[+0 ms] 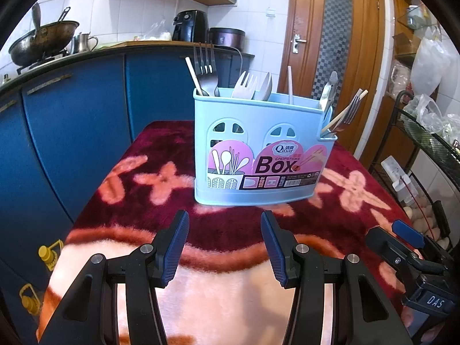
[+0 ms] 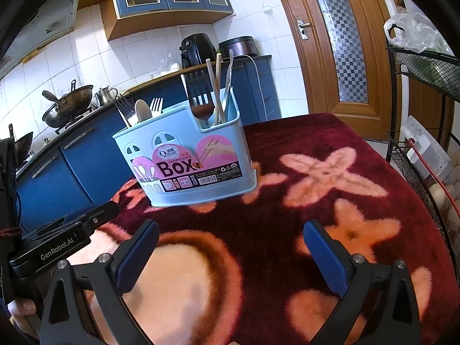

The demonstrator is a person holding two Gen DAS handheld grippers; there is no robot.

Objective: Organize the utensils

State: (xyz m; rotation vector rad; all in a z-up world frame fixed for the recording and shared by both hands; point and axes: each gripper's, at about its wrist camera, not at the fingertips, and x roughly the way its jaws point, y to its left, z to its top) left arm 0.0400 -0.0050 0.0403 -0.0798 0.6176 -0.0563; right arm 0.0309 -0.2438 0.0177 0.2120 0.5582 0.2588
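Note:
A light blue utensil box (image 1: 258, 143) with a pink "Box" label stands upright on the red flowered cloth (image 1: 129, 189). Forks (image 1: 204, 60), a pale spoon (image 1: 264, 86) and chopsticks (image 1: 342, 115) stick up out of it. My left gripper (image 1: 224, 247) hovers open just in front of the box, nothing between its blue pads. In the right wrist view the same box (image 2: 189, 155) sits ahead and to the left, with a dark fork (image 2: 201, 95) and chopsticks (image 2: 217, 86) in its end compartment. My right gripper (image 2: 231, 258) is open wide and empty over the cloth.
Blue kitchen cabinets (image 1: 72, 132) run behind the table, with a wok (image 1: 43, 40), a kettle and an air fryer (image 1: 190, 26) on the counter. A black wire rack (image 2: 425, 155) with bags and eggs stands at the right. A wooden door (image 1: 336, 49) is behind.

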